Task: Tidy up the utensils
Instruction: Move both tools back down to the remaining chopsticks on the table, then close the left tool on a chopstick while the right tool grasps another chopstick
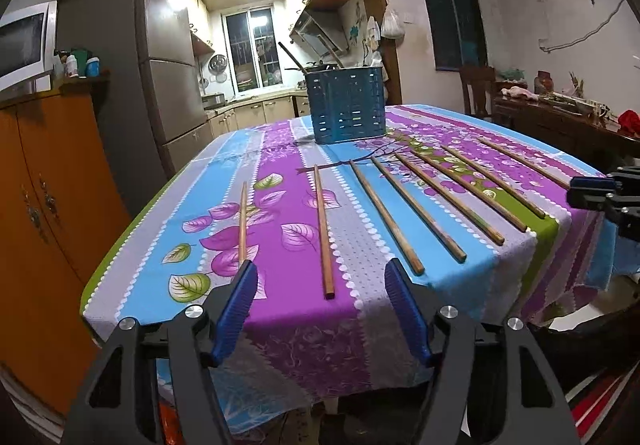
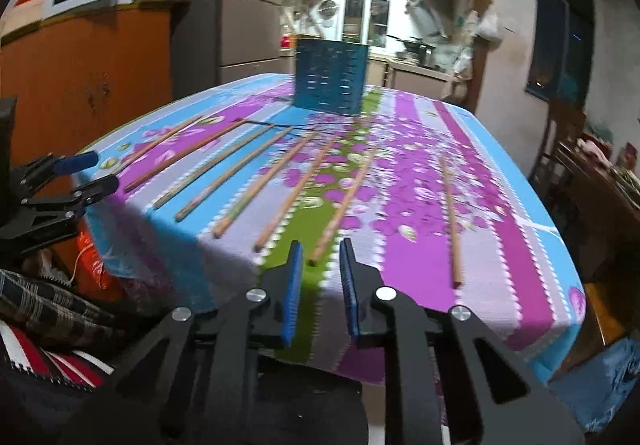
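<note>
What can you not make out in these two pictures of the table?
- Inside of the blue holder: hidden by its own wall in both views.
- Near end of the leftmost chopstick: left view, behind the left gripper finger.
- Chopstick tips: right view, blurred by motion.
- Right gripper: cut off in the left view.

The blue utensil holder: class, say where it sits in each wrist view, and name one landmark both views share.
Left wrist: blue utensil holder upper centre, at the table's far end.
Right wrist: holder upper centre, beyond the chopsticks.
Shared landmark: lit kitchen window behind it.
</note>
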